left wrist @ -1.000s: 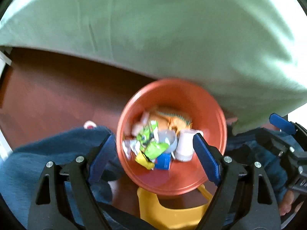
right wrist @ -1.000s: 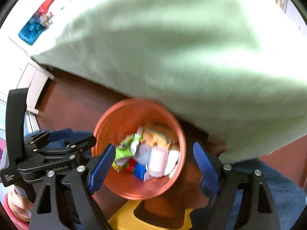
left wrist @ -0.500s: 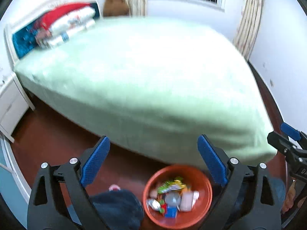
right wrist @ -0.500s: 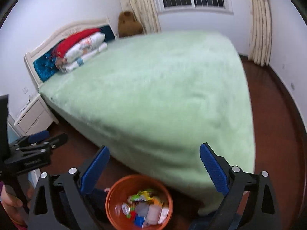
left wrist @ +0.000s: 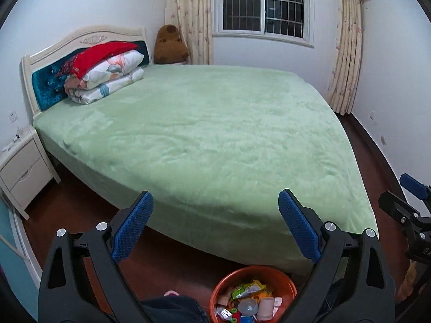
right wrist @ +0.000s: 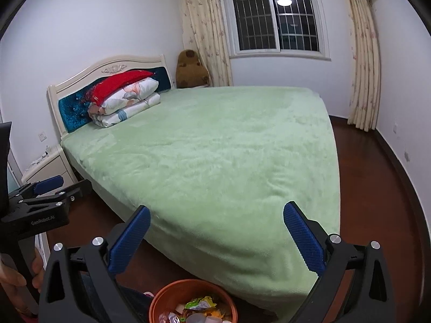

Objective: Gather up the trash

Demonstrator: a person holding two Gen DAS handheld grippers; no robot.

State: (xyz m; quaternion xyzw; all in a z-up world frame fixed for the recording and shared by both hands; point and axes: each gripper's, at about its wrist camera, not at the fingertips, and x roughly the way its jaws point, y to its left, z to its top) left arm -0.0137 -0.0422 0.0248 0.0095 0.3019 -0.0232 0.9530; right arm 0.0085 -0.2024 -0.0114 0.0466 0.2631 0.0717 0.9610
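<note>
- The left gripper [left wrist: 215, 204] is held out over the foot of the bed, its blue-padded fingers [left wrist: 132, 226] spread wide with nothing between them.
- The right gripper [right wrist: 215, 219] sits the same way; its fingers [right wrist: 303, 238] are still widening, and nothing is held there either.
- Down on the dark red wooden floor [left wrist: 167, 266], right by the near corner of the bed, stands an orange bin [left wrist: 229, 280] holding the collected trash [left wrist: 249, 302]: a green snack wrapper, a pale pink cup, a grey round lid, some foil and small bright scraps.
- From the right side the bin [right wrist: 159, 300] shows at the bottom edge, below and between the spread fingers, not touched by them.
- The bed [left wrist: 215, 134] is covered by a pale green fuzzy blanket, and its top lies bare except for the far end.
- Folded floral bedding [left wrist: 107, 80] with a red pillow on top leans against the cream and teal headboard [left wrist: 48, 80].
- A brown stuffed toy [left wrist: 169, 45] sits in the corner beside the curtain [left wrist: 188, 18]; a barred window [left wrist: 265, 5] is dark behind it.
- A white nightstand [left wrist: 21, 169] stands left of the bed.
- A bit of dark blue trouser leg [left wrist: 172, 309] shows beside the bin.
</note>
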